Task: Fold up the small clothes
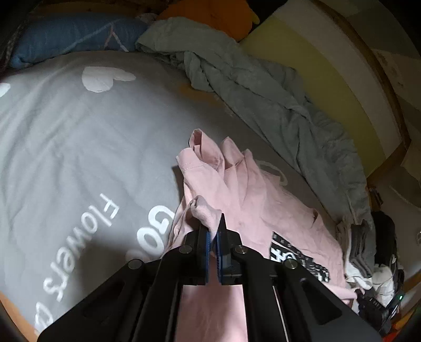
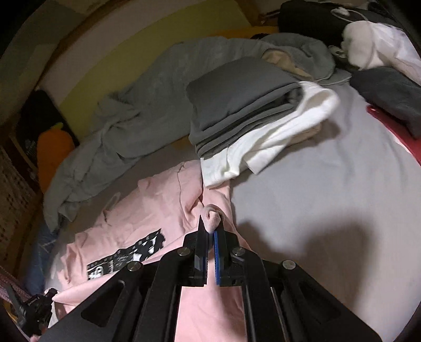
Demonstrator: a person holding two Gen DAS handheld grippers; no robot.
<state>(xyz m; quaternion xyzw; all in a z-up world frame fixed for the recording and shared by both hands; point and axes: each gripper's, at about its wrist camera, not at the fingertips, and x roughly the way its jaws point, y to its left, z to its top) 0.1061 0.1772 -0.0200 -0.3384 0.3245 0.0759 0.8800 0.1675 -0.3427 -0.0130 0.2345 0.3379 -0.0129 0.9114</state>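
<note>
A pink shirt [image 1: 263, 207] with a black-and-white print lies rumpled on the grey bedspread [image 1: 65, 147]. My left gripper [image 1: 213, 231] is shut on a bunched edge of the pink shirt, lifting it slightly. In the right wrist view the same pink shirt [image 2: 147, 210] spreads to the left, and my right gripper [image 2: 210, 226] is shut on another bunched edge of it. The print [image 2: 123, 257] faces up.
A stack of folded grey and white clothes [image 2: 247, 115] sits just beyond the shirt. A crumpled grey blanket [image 1: 263, 86] runs along the bed's far side. A blue pillow [image 1: 68, 36], an orange item [image 1: 210, 15] and more loose clothes [image 2: 381, 47] lie around.
</note>
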